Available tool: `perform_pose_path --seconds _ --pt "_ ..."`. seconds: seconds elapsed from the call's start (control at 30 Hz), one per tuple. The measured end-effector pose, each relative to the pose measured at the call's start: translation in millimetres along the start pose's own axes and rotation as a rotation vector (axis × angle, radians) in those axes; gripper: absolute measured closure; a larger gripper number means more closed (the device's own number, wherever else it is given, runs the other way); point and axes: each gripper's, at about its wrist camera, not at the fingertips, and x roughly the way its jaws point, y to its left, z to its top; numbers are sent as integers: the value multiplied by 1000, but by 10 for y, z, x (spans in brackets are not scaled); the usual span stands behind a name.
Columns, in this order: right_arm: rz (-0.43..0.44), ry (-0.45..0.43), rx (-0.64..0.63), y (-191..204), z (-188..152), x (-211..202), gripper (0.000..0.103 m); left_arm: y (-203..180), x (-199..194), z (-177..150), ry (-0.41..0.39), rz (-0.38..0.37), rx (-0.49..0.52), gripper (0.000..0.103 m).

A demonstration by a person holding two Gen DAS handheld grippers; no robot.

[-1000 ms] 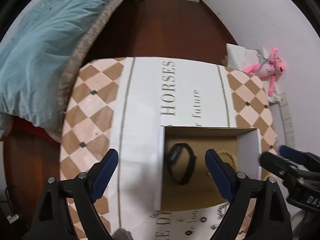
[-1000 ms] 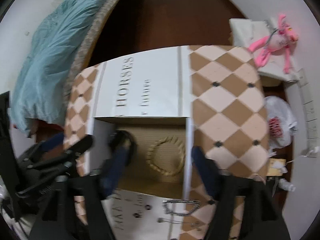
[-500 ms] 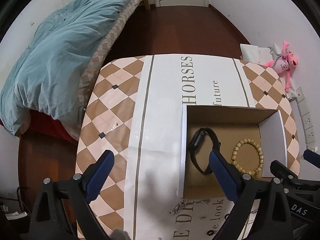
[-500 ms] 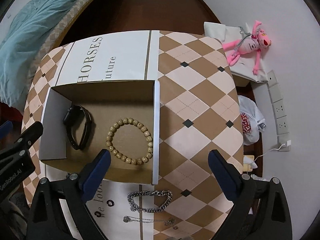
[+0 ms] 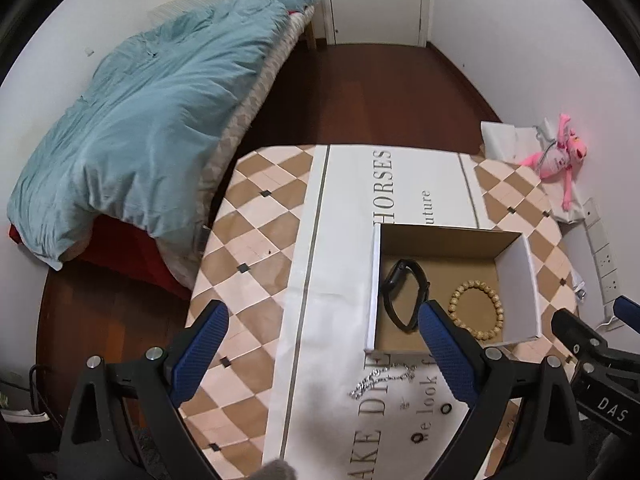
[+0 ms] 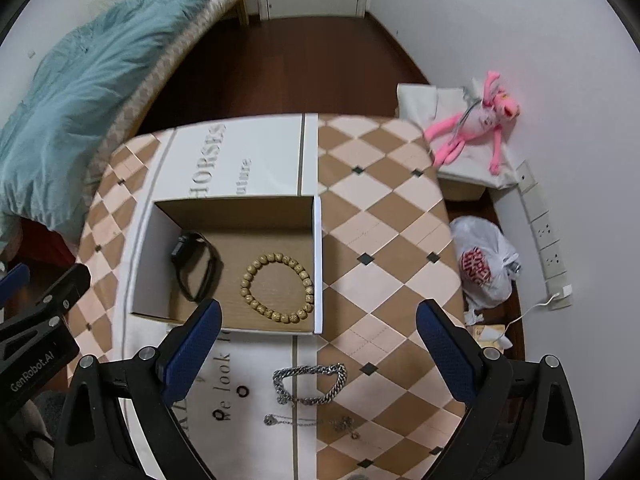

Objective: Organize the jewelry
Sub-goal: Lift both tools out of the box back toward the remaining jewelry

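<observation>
An open cardboard box (image 6: 318,264) (image 5: 374,280) stands on the table. In it lie a black watch band (image 6: 196,266) (image 5: 404,294) and a wooden bead bracelet (image 6: 277,288) (image 5: 478,310). In front of the box lie a silver chain bracelet (image 6: 310,384) (image 5: 380,378), a thin necklace (image 6: 308,422) and two small black rings (image 6: 241,391) (image 6: 218,415). My left gripper (image 5: 324,352) and right gripper (image 6: 318,344) are both open and empty, held high above the table's near side.
The table has a checked cloth (image 6: 384,240) with a white printed strip. A bed with a teal duvet (image 5: 140,128) is at the left. A pink plush toy (image 6: 476,124), a plastic bag (image 6: 484,264) and wall sockets (image 6: 548,240) are at the right.
Both grippers have risen and pulled back from the box, so the whole table and the room come into view. Both stay open and empty.
</observation>
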Motion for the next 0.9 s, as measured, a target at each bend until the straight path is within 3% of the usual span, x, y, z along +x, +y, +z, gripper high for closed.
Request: perform_pose_path --seconds 0.33,0.57,0.73,0.9 --pt "-7 -127 24 -31 -254 -655 4 86 -598 -187 -82 -10 -2 6" --pt "59 -135 77 -127 -554 -856 4 161 -834 -405 -132 12 -27 6" --pt "60 -39 156 -345 -865 -512 4 206 -643 -633 -91 15 -49 6" --pt "70 63 222 -622 -1070 174 4 150 -160 -886 7 30 -39 6"
